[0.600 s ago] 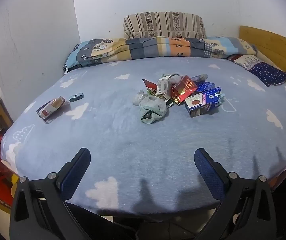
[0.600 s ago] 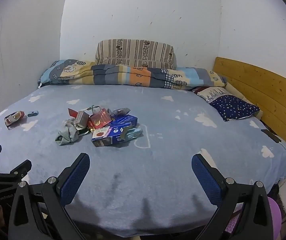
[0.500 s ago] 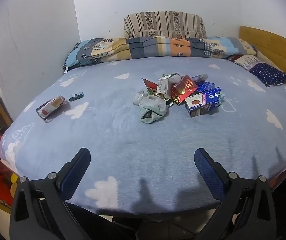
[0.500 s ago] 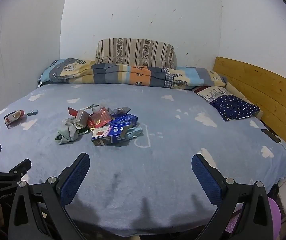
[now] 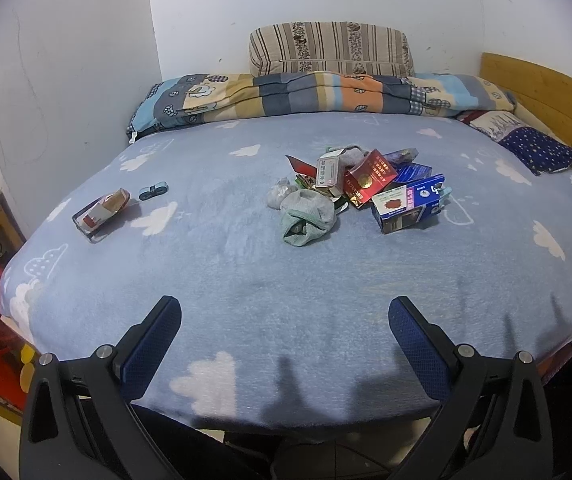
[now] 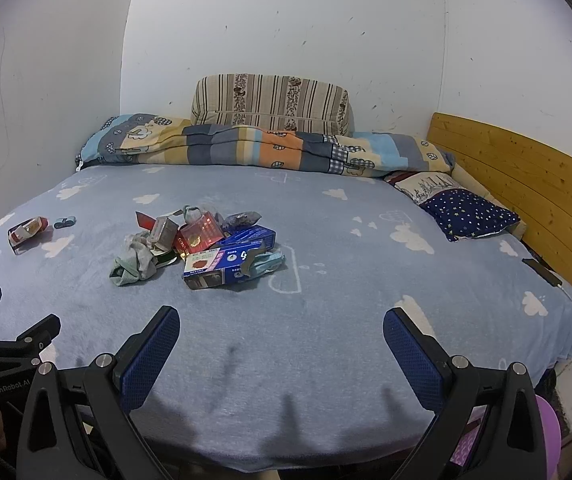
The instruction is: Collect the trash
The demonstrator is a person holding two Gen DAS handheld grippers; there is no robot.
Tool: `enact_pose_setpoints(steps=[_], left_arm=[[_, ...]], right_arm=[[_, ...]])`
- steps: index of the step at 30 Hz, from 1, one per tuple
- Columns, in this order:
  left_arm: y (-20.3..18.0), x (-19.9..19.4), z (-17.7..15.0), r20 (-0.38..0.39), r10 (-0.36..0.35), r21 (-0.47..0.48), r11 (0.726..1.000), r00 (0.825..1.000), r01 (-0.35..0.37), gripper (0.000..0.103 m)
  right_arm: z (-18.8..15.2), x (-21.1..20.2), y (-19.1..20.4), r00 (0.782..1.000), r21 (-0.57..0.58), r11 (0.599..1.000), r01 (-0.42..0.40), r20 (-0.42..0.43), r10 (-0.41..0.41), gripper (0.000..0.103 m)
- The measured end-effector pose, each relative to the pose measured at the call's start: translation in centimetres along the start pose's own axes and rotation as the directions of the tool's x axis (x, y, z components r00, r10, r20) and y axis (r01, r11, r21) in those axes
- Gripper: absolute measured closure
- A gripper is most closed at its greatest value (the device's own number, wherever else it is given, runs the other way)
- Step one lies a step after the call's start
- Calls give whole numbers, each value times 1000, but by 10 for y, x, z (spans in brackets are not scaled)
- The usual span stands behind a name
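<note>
Trash pile (image 5: 360, 196) mid-bed (image 5: 246, 292), well apart from both grippers. Left gripper (image 5: 284, 344) and right gripper (image 6: 282, 354) spread wide, empty, over near edge. Cardboard boxes likely light, crushable: pinch across narrow faces. Crumpled cloth (image 5: 306, 218) soft: grab bunched fold.

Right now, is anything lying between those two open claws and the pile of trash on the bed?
Nothing visible: only bare blue blanket lies between the left gripper, the right gripper and the trash pile.

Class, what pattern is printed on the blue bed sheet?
White clouds on the light blue bed sheet; the right wrist view shows them best.
</note>
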State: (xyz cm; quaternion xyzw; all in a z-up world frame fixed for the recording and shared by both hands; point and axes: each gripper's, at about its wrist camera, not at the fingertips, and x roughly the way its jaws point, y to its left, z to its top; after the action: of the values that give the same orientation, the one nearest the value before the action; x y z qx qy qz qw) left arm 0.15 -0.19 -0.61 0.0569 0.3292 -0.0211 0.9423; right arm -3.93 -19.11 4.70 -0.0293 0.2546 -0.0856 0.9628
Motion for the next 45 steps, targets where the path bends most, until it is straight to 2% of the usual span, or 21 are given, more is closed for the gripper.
enact_pose_setpoints(steps=[14,20,23,25,29,30,32,33,36,37,40,43,45], left_arm=[[1,3,-2,4,3,0,1000,1000,-3,0],[3,7,-6,-14,-14,-15,1000,1000,14,0],[4,6,-4,-45,-46,-47,998,998,44,0],[6,5,-3,-61,-61,-66,996,996,57,0],[8,6,-1,-49,-41,-53,998,998,38,0],[9,6,0,-50,-45,-54,998,998,42,0],[11,9,2,-55,-46,-50,998,997,43,0],[13,12,6,-69,-53,-54,997,996,49,0],[20,21,16,-80,-67,-80,995,994,61,0],[22,25,22,-90,-79,-94,993,993,70,0],[30,39,43,-102,-99,-128,988,990,85,10],[36,65,65,-151,-109,-169,982,982,83,19],[39,86,75,-204,-134,-215,972,970,90,28]], right_arm=[[1,2,4,1000,-11,1000,4,-10,-4,1],[-1,3,5,1000,-16,1000,2,-14,-2,1],[-6,3,5,1000,-21,1000,0,-21,-1,1],[-5,2,5,999,-40,999,4,-51,-6,1],[0,1,5,993,-85,996,19,-113,-29,1],[-2,2,5,997,-71,997,19,-73,-25,1],[-1,2,5,997,-61,998,7,-73,-11,1],[-2,3,5,999,-46,999,-1,-44,-1,1],[0,15,1,993,16,997,-79,-84,80,1],[1,23,-1,983,57,989,-135,-119,141,1],[3,46,-8,950,170,961,-220,-187,251,1],[9,84,-16,897,326,902,-282,-243,368,1],[13,111,-20,850,435,848,-302,-280,447,2]])
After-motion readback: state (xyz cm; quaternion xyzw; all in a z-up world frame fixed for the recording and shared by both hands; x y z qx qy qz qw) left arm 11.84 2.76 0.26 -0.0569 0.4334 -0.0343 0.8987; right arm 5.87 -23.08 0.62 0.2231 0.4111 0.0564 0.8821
